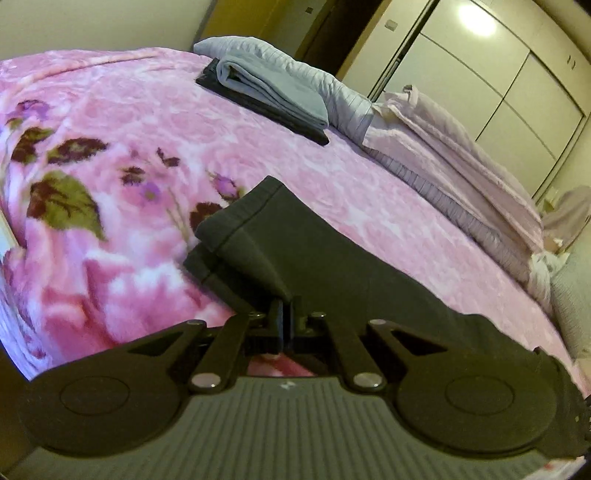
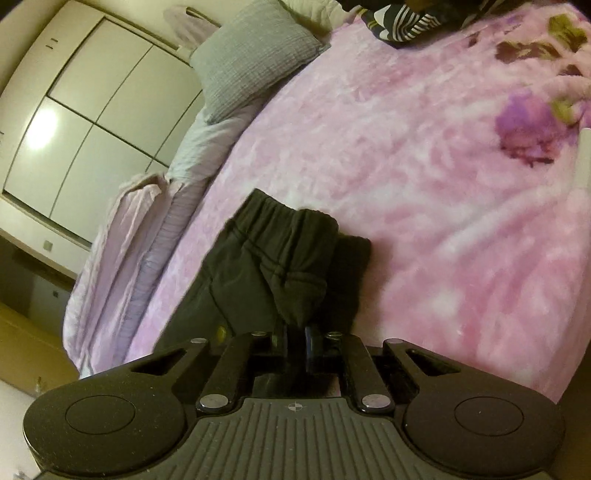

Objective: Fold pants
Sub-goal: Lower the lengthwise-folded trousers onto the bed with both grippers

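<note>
Dark grey pants [image 1: 295,254] lie on a pink flowered blanket [image 1: 110,155]. In the left wrist view the hemmed leg ends point away from me, and my left gripper [image 1: 287,314] is shut on the pants fabric near those hems. In the right wrist view the gathered waistband [image 2: 273,225] of the pants [image 2: 266,273] bunches up in front of my right gripper [image 2: 295,332], which is shut on the cloth just below the waistband. The pinched cloth rises slightly off the blanket [image 2: 424,184] in both views.
A folded stack of grey and black clothes [image 1: 266,96] sits farther back on the bed. Pillows and a folded lilac quilt [image 1: 443,147] line the far side. A grey pillow [image 2: 251,59] and striped cloth [image 2: 406,18] lie at the bed's far end. Wardrobe doors [image 2: 92,96] stand beyond.
</note>
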Motion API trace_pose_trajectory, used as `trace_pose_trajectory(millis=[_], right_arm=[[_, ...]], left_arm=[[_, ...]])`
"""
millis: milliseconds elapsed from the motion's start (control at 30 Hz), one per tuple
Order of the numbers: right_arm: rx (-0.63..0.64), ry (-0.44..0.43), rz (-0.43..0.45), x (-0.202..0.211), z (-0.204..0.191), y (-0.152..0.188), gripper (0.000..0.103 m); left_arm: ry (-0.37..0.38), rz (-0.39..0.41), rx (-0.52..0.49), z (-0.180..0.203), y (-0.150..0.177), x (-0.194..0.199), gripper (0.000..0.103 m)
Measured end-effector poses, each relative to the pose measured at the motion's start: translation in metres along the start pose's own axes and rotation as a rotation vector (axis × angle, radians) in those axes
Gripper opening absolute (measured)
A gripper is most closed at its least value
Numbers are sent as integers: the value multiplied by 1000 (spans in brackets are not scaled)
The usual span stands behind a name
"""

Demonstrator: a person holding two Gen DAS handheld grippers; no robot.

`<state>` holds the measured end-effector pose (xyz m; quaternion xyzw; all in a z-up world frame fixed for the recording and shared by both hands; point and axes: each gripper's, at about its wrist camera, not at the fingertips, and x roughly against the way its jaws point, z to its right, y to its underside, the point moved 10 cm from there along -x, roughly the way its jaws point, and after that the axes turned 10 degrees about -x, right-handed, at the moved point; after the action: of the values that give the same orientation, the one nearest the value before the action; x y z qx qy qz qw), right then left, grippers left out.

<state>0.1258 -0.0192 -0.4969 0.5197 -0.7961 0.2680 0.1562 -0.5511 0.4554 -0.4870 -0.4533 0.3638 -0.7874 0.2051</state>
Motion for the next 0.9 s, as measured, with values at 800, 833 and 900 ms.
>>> trace_pose_trajectory(millis=[800, 833, 900], right_arm=[[-8, -4, 14, 5, -6, -1, 5], [-8, -3, 11, 5, -5, -1, 5], [-10, 5, 7, 4, -4, 0, 5]], left_arm=[[6, 25, -22, 4, -3, 18, 2], [0, 9, -25, 2, 2, 16, 2], [-9, 0, -17, -1, 8, 12, 2]])
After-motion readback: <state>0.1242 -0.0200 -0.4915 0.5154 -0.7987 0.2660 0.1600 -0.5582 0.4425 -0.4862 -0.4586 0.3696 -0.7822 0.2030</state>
